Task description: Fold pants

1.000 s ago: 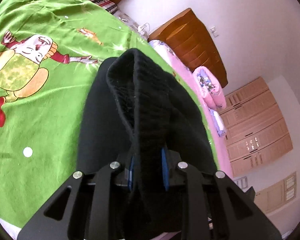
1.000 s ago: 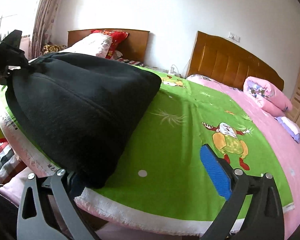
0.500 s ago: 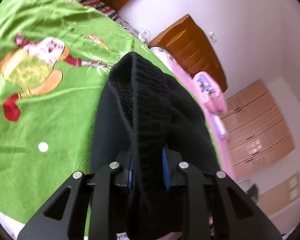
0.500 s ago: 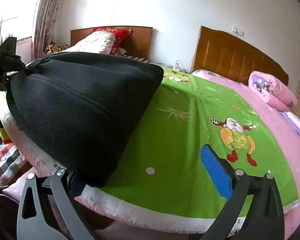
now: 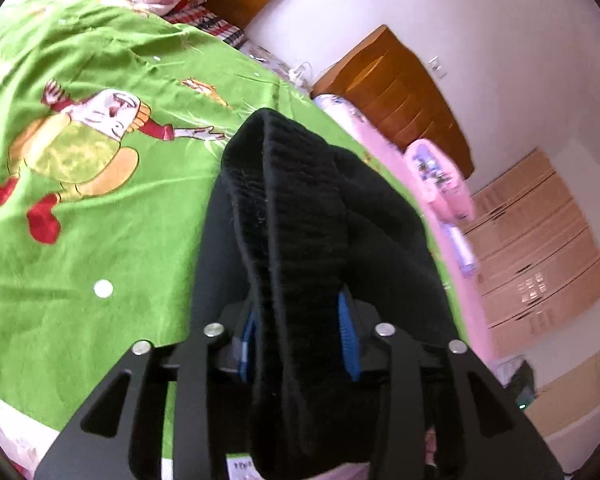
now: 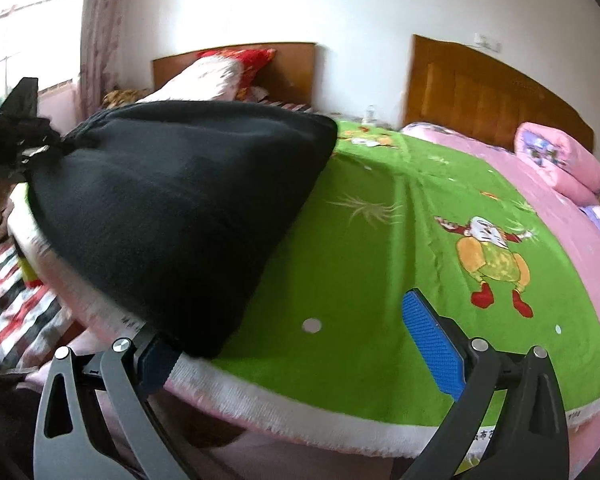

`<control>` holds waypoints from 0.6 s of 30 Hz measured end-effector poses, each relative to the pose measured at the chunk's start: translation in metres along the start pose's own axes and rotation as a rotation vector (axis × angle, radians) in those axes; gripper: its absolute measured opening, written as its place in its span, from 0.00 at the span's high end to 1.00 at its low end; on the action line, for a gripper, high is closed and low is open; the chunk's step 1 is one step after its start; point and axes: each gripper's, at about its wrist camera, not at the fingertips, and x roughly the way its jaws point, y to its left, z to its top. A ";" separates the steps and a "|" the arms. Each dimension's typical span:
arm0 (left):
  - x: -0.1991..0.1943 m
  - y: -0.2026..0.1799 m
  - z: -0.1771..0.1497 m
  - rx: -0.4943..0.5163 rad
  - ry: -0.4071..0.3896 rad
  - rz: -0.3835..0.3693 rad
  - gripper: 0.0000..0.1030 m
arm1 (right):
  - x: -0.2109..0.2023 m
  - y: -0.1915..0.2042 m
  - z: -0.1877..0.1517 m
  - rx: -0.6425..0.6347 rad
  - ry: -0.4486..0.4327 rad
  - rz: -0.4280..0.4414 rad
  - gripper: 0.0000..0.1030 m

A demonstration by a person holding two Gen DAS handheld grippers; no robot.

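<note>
Releasing the fold cleanly is what matters now: the left gripper (image 5: 300, 340) is opening, its blue pads drawing away from the ribbed black band of the pants (image 5: 300, 220) that runs between them from the lower centre of the left wrist view up to mid-frame. The cloth still fills most of the gap, so whether the pads have fully let go cannot be told; judging by the slack, the grip is nearly gone. In the right wrist view the pants (image 6: 172, 208) lie as a thick dark wedge across the left half of the frame, resting on the near corner of the green cartoon blanket (image 6: 380, 260) over the bed. The right gripper (image 6: 300, 348) has its fingers spread wide, the blue pad (image 6: 432, 344) at lower right bare; the dark pad at lower left sits just under the hem of the bundle, and contact there is unclear. A good finish likely means letting the band drop flat onto the layer beneath before backing the left fingers out along their own line, so the ribbing does not snag and drag the fold open. The bundle sits close to the blanket's white fringe (image 6: 300, 404), so a sideways tug could spill it off the edge.
</note>
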 end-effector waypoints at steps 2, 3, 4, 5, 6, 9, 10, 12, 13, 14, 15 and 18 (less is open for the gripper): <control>-0.012 -0.014 -0.002 0.063 -0.043 0.075 0.29 | -0.014 -0.004 0.001 -0.015 -0.031 0.082 0.05; -0.024 -0.024 -0.004 0.094 -0.101 0.180 0.09 | -0.023 -0.007 0.002 -0.009 -0.054 0.135 0.05; -0.032 -0.030 -0.006 0.114 -0.152 0.258 0.07 | -0.035 -0.011 0.004 0.007 -0.093 0.183 0.05; -0.043 -0.039 -0.009 0.146 -0.211 0.329 0.07 | -0.041 -0.013 0.008 0.020 -0.118 0.199 0.05; -0.053 -0.049 -0.012 0.174 -0.254 0.366 0.07 | -0.045 -0.015 0.012 0.034 -0.137 0.205 0.05; -0.067 -0.090 -0.025 0.288 -0.304 0.315 0.07 | -0.045 -0.015 0.029 0.089 -0.188 0.187 0.05; -0.061 -0.109 -0.032 0.361 -0.286 0.298 0.06 | -0.040 -0.012 0.036 0.111 -0.196 0.174 0.05; -0.040 -0.136 -0.045 0.483 -0.241 0.329 0.03 | -0.026 -0.005 0.045 0.127 -0.184 0.165 0.05; -0.024 -0.144 -0.052 0.531 -0.202 0.345 0.03 | -0.016 0.004 0.049 0.109 -0.171 0.170 0.05; -0.006 -0.143 -0.056 0.546 -0.147 0.359 0.03 | -0.007 0.012 0.050 0.085 -0.151 0.171 0.05; 0.008 -0.141 -0.055 0.541 -0.114 0.368 0.03 | 0.003 0.021 0.049 0.056 -0.121 0.164 0.05; 0.034 -0.114 -0.059 0.548 -0.092 0.401 0.01 | 0.029 0.043 0.040 0.018 -0.057 0.217 0.04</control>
